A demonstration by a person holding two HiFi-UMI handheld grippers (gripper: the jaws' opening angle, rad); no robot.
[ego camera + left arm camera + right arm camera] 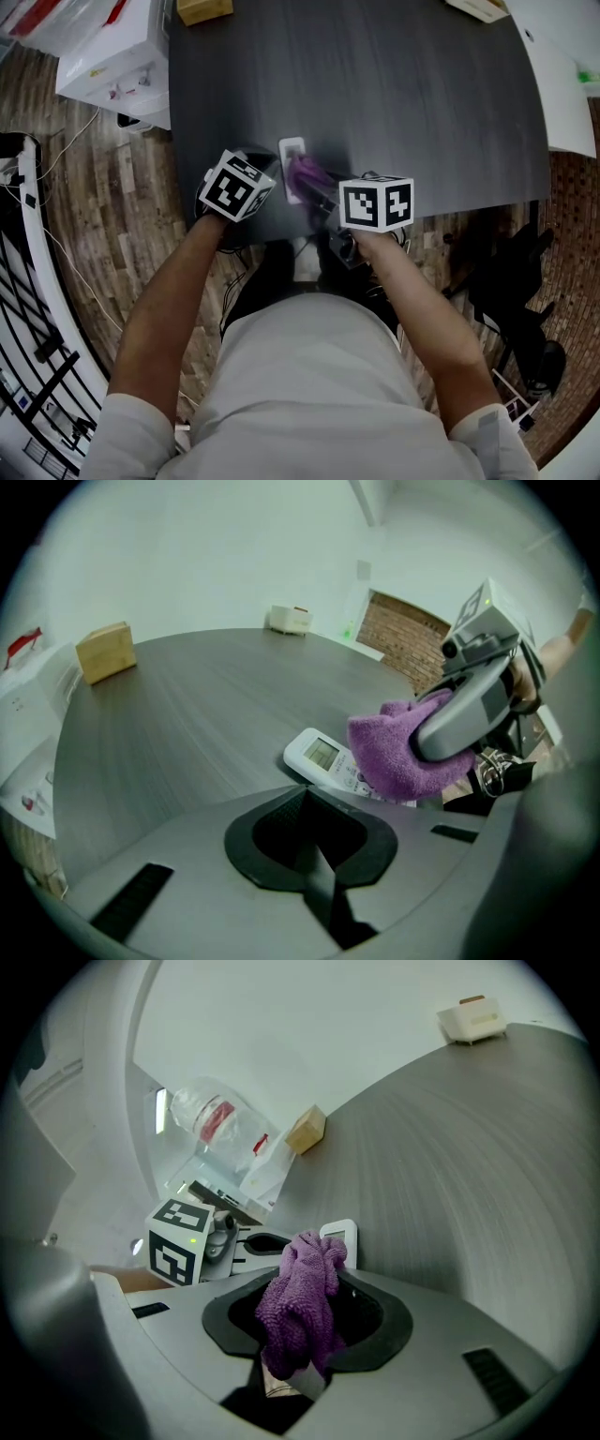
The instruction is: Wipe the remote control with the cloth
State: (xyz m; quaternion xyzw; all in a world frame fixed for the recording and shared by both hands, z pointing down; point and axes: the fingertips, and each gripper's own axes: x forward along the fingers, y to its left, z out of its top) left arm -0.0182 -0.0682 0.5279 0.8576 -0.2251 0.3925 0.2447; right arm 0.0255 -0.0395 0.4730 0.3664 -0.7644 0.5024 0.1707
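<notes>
The white remote control [323, 755] lies flat on the dark tabletop [422, 112], close to the edge nearest you. The purple cloth [302, 1302] sits bunched on its near half, and only the display end shows. Your right gripper [298, 1349] is clamped on that cloth. Your left gripper [314, 847] has its jaws closed together with nothing between them, just beside the remote control. A tan box [105, 652] sits at the tabletop's far edge.
</notes>
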